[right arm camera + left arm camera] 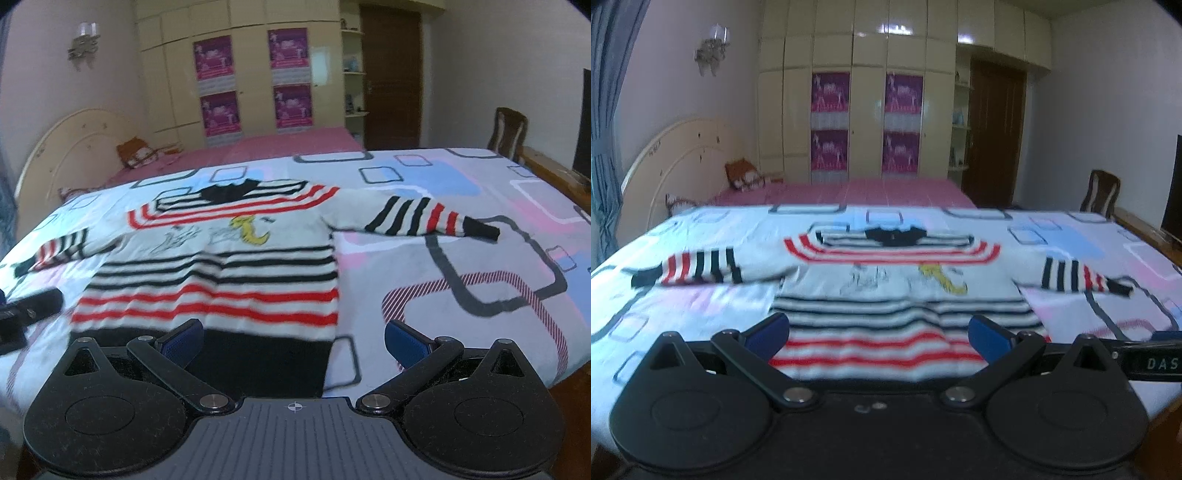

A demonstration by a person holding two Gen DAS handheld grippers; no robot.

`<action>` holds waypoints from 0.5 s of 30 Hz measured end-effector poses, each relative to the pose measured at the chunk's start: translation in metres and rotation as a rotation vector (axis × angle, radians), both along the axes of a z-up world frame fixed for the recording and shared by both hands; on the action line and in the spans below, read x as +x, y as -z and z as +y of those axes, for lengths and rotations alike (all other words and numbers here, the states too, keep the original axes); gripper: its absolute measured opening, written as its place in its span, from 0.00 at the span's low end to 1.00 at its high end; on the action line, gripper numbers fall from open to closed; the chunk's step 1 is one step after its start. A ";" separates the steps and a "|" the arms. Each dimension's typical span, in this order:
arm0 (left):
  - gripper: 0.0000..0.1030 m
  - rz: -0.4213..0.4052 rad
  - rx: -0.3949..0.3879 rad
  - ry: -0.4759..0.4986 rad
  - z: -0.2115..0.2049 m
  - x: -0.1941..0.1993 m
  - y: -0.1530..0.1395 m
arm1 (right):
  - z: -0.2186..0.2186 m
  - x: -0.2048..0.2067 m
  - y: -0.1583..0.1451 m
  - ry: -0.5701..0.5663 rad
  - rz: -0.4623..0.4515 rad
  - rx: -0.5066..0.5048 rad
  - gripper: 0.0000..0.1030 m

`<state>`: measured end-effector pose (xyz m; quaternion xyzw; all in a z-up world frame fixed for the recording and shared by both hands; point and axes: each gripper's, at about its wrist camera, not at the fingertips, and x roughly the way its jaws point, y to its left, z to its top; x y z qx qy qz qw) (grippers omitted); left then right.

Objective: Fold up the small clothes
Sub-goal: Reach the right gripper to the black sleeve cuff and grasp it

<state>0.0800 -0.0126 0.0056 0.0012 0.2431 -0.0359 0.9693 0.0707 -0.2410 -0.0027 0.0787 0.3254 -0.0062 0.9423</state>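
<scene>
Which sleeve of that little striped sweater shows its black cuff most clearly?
In the right wrist view, the sleeve on the right of the sweater: its black cuff lies fully on the bedspread, while the opposite sleeve trails to the picture's edge.

Red/blk/wht striped sweater (pixel 221 266), pastel-squares sheet (pixel 461 266)

Dim indoor light, glare on glossy wardrobe doors (pixel 871 110), motion blur, fisheye-bent dark corners.
</scene>
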 end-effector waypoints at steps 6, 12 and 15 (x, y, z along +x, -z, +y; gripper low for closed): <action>1.00 0.077 -0.015 0.095 -0.004 0.053 0.004 | -0.018 0.039 0.000 0.076 -0.007 -0.008 1.00; 1.00 0.170 -0.070 0.113 -0.021 0.103 0.025 | -0.056 0.069 0.005 0.167 -0.009 -0.005 1.00; 1.00 0.201 -0.056 0.159 -0.041 0.125 0.038 | -0.088 0.087 0.013 0.215 -0.010 0.014 1.00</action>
